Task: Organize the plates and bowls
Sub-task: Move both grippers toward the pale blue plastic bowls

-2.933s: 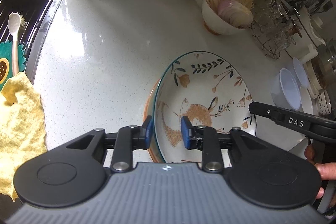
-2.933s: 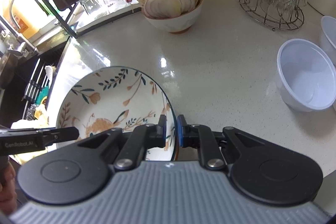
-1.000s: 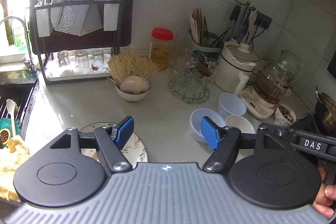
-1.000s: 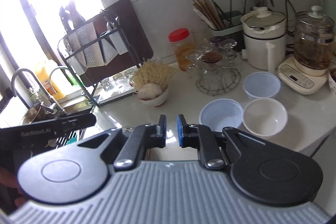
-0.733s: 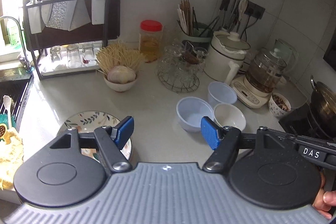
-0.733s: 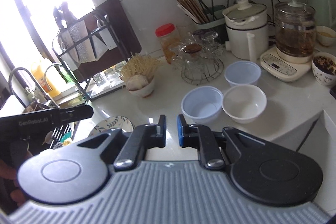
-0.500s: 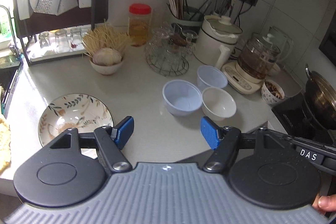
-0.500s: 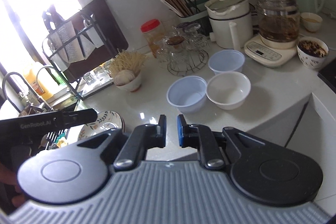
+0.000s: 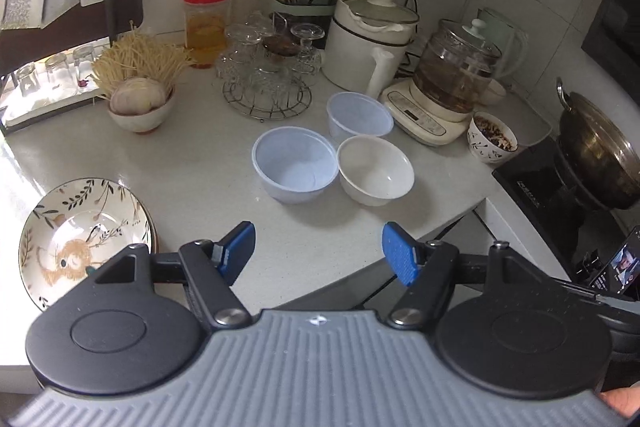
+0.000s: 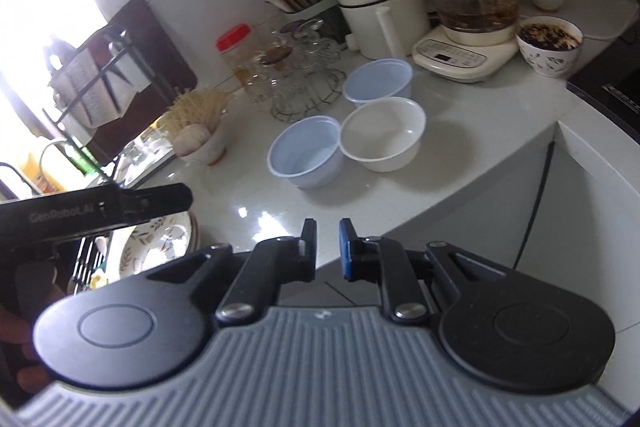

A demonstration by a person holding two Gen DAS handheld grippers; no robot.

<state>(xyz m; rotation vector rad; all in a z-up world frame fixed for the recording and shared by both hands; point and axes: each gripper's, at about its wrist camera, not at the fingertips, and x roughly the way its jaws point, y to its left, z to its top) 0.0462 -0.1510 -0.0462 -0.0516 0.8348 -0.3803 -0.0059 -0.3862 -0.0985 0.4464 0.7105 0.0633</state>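
Above the counter's front edge, your left gripper (image 9: 316,251) hangs with its blue pads (image 9: 396,259) spread wide and nothing between them, while your right gripper (image 10: 328,247) shows only a narrow slit between its pads and holds nothing either. Three seconds ago both were clamped on the rim of the patterned plate (image 9: 80,227); now you have let go and pulled both tools up and back, so the plate rests on the counter (image 9: 200,163) at the left, apparently on top of another plate whose orange rim peeks out beneath it. That step looks finished. Ahead of you, well apart from the plates, sit three loose bowls: the large blue bowl (image 9: 295,165) touching the white bowl (image 9: 375,171), and the smaller blue bowl (image 9: 359,115) just behind them. Nesting those is probably what remains, and your open left gripper is already facing them.
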